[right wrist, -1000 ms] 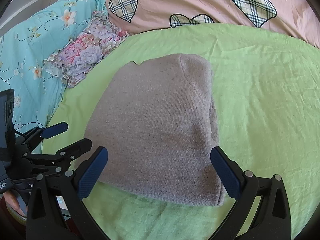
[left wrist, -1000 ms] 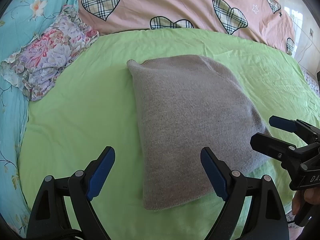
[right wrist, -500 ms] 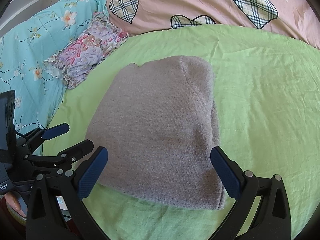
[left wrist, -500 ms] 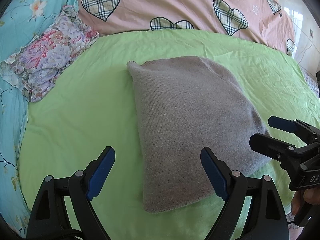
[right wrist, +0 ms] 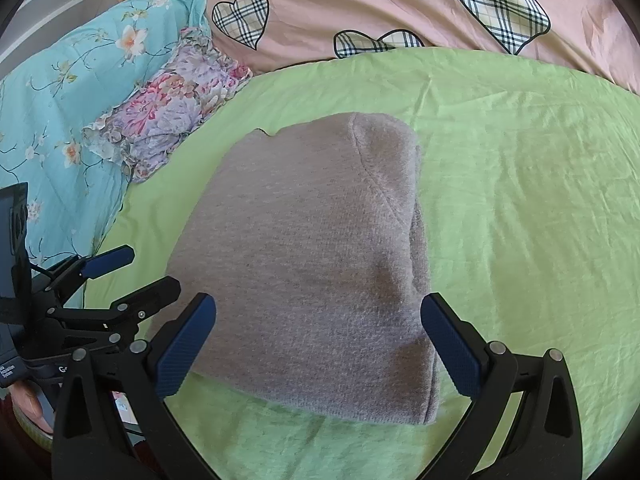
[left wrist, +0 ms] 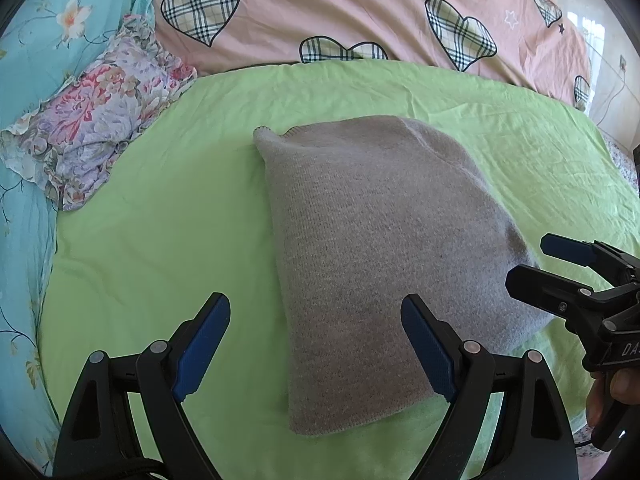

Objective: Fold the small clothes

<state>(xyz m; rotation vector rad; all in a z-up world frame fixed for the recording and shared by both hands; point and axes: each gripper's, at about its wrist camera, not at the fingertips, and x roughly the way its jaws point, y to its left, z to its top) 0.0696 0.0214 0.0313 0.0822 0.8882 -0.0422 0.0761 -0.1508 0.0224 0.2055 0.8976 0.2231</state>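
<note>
Left tongs (left wrist: 316, 344) and right tongs (right wrist: 320, 344) are held agape, empty, above the folded grey knit (left wrist: 384, 248) at 12 o'clock on the green sheet (left wrist: 160, 216); fold is judged finished, hence released.

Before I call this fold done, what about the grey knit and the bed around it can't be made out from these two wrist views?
- Grey knit: its underside and inner layers, hidden by its own top layer in both views.
- Its near edge, partly covered by the right gripper in the right wrist view.
- Green sheet: near edge cut off by the frame, behind the left gripper.
</note>
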